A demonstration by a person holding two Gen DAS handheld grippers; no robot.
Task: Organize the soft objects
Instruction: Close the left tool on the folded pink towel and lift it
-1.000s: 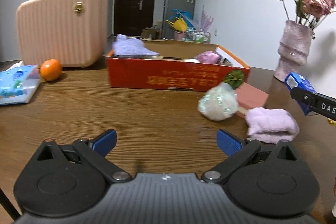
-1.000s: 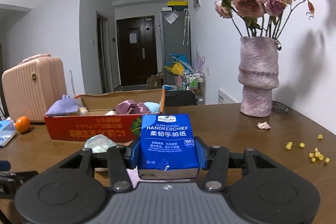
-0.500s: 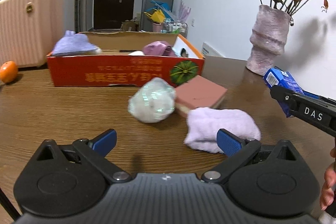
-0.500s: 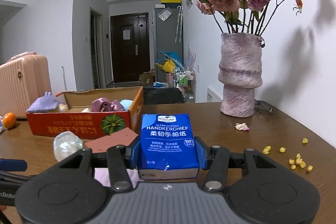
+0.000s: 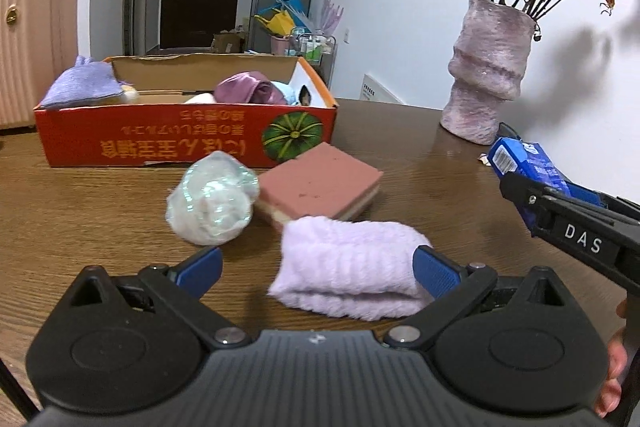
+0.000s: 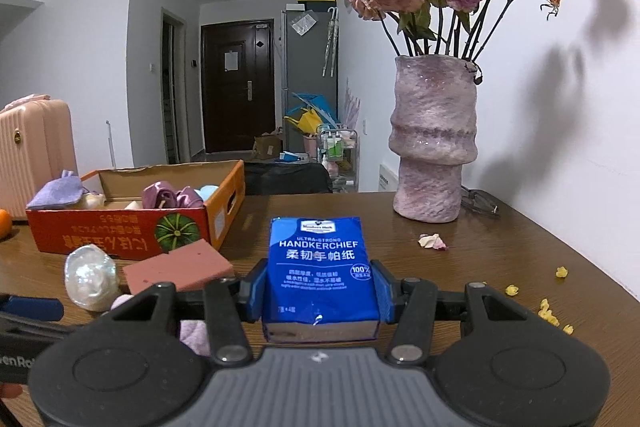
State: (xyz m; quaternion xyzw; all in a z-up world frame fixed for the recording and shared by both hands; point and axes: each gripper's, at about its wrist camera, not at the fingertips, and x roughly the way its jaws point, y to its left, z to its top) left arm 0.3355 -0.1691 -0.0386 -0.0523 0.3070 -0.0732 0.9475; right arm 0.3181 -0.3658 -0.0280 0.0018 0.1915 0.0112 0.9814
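Two hand-held grippers: the left hand-held gripper (image 5: 316,273), spread wide, has closed in around the folded towel (image 5: 352,267) mid-counter (image 5: 80,219); the right hand-held gripper (image 6: 318,291) pinches the tissue pack (image 6: 320,275), bare counter stretching toward the vase (image 6: 434,143)

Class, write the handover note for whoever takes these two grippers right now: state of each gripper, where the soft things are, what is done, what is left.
Left gripper: open, low over the table, jaws around the folded lilac towel, not yet closed on it.
Right gripper: shut on the blue handkerchief pack, held above the table.
Red box: already holds a purple cloth, a mauve bundle and a pale blue item.
On the table in front of the box: shiny wrapped ball, pink sponge block, the towel.
Left: grip the towel; box the pack, towel, ball and sponge.
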